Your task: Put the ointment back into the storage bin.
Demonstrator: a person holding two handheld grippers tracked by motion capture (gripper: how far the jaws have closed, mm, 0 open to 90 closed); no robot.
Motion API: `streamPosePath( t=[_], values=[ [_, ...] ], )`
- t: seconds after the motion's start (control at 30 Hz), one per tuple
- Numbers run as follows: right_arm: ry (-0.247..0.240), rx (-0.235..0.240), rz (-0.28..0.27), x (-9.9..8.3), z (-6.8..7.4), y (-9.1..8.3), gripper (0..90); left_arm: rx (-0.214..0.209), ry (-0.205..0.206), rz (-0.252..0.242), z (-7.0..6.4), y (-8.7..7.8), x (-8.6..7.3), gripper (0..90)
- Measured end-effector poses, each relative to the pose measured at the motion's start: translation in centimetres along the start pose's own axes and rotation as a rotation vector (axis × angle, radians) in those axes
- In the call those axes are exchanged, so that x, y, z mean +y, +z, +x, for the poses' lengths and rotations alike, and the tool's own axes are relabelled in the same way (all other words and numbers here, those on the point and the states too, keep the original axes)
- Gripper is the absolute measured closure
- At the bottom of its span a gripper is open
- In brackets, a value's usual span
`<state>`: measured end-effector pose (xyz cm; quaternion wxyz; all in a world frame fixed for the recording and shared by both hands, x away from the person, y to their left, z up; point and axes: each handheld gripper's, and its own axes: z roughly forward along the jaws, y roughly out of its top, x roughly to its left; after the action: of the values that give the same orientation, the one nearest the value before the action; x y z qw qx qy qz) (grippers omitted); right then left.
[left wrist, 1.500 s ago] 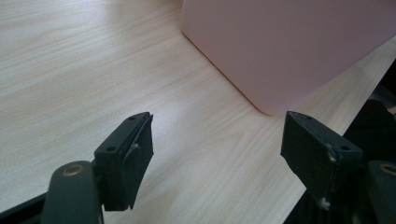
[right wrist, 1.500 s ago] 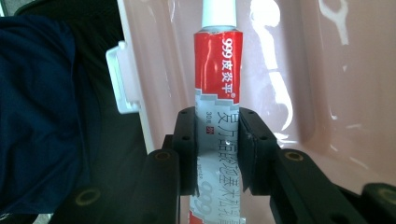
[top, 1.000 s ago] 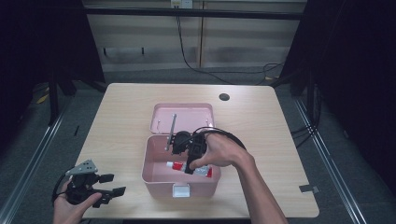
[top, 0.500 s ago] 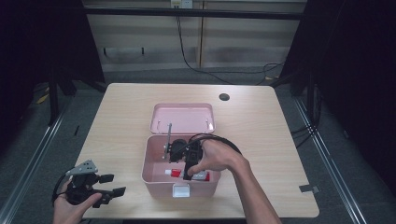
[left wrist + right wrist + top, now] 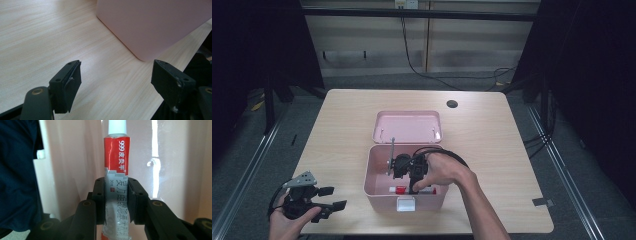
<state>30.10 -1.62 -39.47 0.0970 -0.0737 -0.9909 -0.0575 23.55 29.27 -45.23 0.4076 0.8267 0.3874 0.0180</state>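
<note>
**A:** What is that red and white thing?

**B:** It's a tube [image 5: 116,167] of cream, with a white cap on one end. It is down inside the pink box [image 5: 377,192], near the front wall.

**A:** Who has it?

**B:** The right hand-held gripper [image 5: 116,197]. Its two black jaws are pressed onto the tube's silver part, one on each side, about the middle of the tube.

**A:** Is the tube heavy?

**B:** I think it's light. It looks soft too, like toothpaste. Squeeze too hard and it may dent, or cream may push up toward the cap.

**A:** Is it slippery?

**B:** The skin is shiny, so it could slide. The hold looks good to me, since the jaws sit across the flat sides, not on the round cap. A gentle, steady squeeze should do.

**A:** Is there more in the box?

**B:** From the high view I can see the tube's red bit [image 5: 400,189] by the gripper [image 5: 413,189], and the person's hand [image 5: 443,170] reaching in. A thin grey stick [image 5: 390,155] also stands up from the box.

**A:** And the lid?

**B:** The lid [image 5: 408,126] is open and lies flat behind the box on the desk [image 5: 492,135].

**A:** What about the other hand?

**B:** The left hand-held gripper [image 5: 328,198] is near the desk's front left corner. Its jaws are wide apart with nothing between them. It points toward the box's corner [image 5: 142,53].
</note>
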Motion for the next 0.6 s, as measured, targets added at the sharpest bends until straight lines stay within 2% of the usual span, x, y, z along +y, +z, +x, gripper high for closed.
streamPosePath(
  t=[0.2,0.23,0.27,0.43,0.53,0.57,0.6],
  values=[
    [0.0,0.017,-0.01,0.0,-0.2,0.8,71.1,-0.002,0.0,0.0,0.0,0.0,0.0,24.0],
    [-0.011,0.016,0.002,0.1,-0.3,0.8,71.1,0.001,0.0,0.0,0.0,0.0,0.0,24.0],
    [-0.001,0.018,0.009,0.1,-0.3,0.8,71.2,0.0,0.001,0.0,0.0,0.0,0.0,24.0],
    [-0.007,0.016,0.016,0.2,-0.5,1.3,71.1,0.0,0.004,0.001,0.0,0.0,0.0,24.0],
    [-0.002,0.033,0.016,0.2,-0.6,1.5,71.1,0.0,0.006,0.004,0.0,0.0,0.0,24.1],
    [-0.006,0.023,0.018,0.2,-0.6,1.5,71.1,-0.001,0.006,0.004,0.0,0.0,0.0,24.7],
    [-0.01,0.038,0.01,0.2,-0.7,1.7,71.1,-0.001,0.004,0.004,0.0,0.0,0.0,24.9]
  ],
)
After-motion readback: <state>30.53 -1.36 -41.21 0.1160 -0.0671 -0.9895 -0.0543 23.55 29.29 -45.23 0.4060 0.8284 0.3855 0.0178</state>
